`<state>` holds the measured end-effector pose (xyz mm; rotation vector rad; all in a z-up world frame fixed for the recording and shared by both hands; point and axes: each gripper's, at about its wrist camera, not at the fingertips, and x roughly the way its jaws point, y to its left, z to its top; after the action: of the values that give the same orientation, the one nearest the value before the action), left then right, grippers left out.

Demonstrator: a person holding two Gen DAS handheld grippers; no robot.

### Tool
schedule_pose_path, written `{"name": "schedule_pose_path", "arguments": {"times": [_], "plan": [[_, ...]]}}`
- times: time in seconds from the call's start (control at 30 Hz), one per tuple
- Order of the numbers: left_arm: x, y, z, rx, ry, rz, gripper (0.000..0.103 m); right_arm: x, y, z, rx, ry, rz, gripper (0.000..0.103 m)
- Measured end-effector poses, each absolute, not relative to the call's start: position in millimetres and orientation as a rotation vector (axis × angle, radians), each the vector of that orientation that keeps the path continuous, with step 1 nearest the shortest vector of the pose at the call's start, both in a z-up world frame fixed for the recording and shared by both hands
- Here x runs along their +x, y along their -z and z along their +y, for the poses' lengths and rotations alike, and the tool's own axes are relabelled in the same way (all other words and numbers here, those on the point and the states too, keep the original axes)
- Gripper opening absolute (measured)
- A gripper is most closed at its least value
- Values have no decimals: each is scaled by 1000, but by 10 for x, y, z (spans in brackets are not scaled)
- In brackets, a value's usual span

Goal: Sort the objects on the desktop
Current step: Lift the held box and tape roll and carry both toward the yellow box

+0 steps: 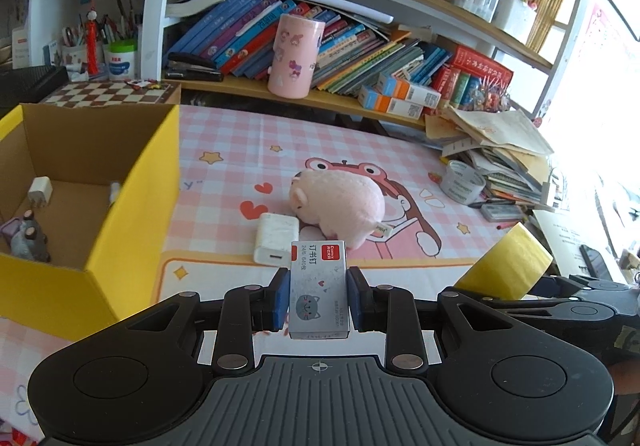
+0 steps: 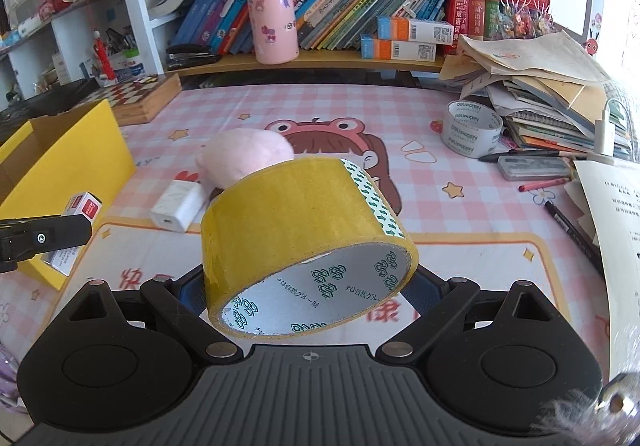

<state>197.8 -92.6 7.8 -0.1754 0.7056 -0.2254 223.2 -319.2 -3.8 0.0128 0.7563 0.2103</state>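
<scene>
My left gripper is shut on a small grey staple box with a cat drawing and red labels, lifted above the pink checked mat. My right gripper is shut on a wide roll of yellow tape, its blue pads mostly hidden behind the roll. The same roll shows at the right of the left wrist view. The staple box and the left gripper's black arm appear at the left of the right wrist view. A yellow cardboard box stands open at the left, holding a white plug and a small grey figure.
A pink plush toy and a white charger lie mid-mat. A silver tape roll, pens, a grey case and a heap of papers crowd the right. A pink canister and books fill the shelf behind. A chessboard sits back left.
</scene>
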Motion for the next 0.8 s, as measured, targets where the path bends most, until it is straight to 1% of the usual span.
{"name": "schedule_pose_path", "arguments": {"times": [0.8], "plan": [[1146,5,-146,-203,278,704,28,1230,-51,-2412,-19,-156,756,94]]}}
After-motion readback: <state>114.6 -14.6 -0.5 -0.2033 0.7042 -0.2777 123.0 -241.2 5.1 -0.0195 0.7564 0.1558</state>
